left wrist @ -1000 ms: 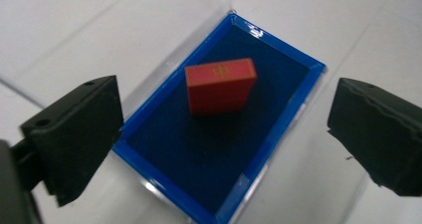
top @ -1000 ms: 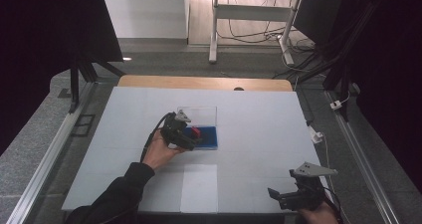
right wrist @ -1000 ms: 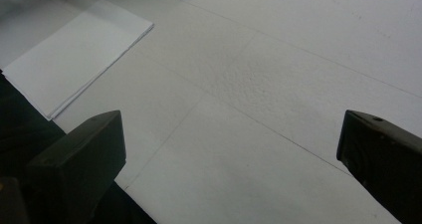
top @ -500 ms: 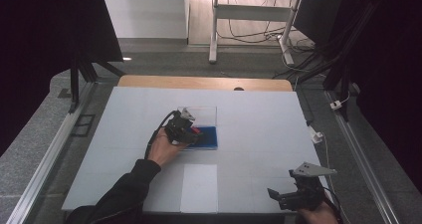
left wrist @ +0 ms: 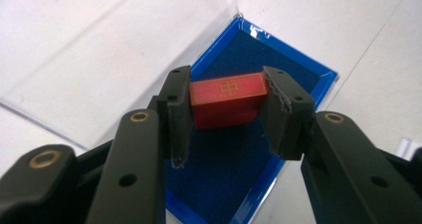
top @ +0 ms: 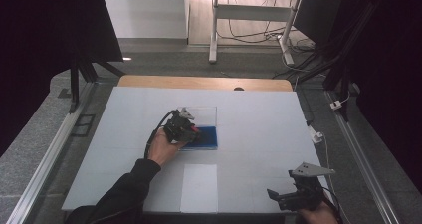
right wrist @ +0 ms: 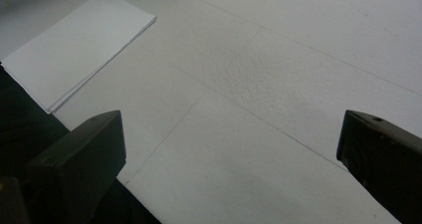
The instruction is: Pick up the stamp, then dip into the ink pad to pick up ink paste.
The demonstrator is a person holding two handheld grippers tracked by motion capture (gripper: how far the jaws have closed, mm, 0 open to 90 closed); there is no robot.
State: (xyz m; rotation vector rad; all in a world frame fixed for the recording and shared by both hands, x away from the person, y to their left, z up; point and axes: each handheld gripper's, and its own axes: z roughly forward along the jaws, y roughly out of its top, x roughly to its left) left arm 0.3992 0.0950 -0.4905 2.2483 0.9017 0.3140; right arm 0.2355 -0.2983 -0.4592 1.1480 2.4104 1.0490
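A small red block [left wrist: 226, 97] with a gold mark on its top is pinched by its two ends in my left gripper [left wrist: 226, 105], which is shut on it. The block hangs over the blue felt-lined box [left wrist: 283, 69]. From above, the left gripper [top: 191, 132] is at the left part of the blue box [top: 208, 137], near the table's middle. The box's clear lid [top: 204, 115] stands open on its far side. My right gripper [top: 279, 196] rests near the front right edge, and its jaws [right wrist: 231, 144] are wide open over bare table.
A folded white sheet [top: 199, 186] lies flat near the front edge, between the two hands; it is also in the right gripper view [right wrist: 74, 47]. The white table top [top: 259, 114] ends in a wooden strip at the far side. A white cable clip [top: 315, 134] sits at the right edge.
The left gripper with the red block has edged slightly right, further over the blue box. The right gripper has stayed put.
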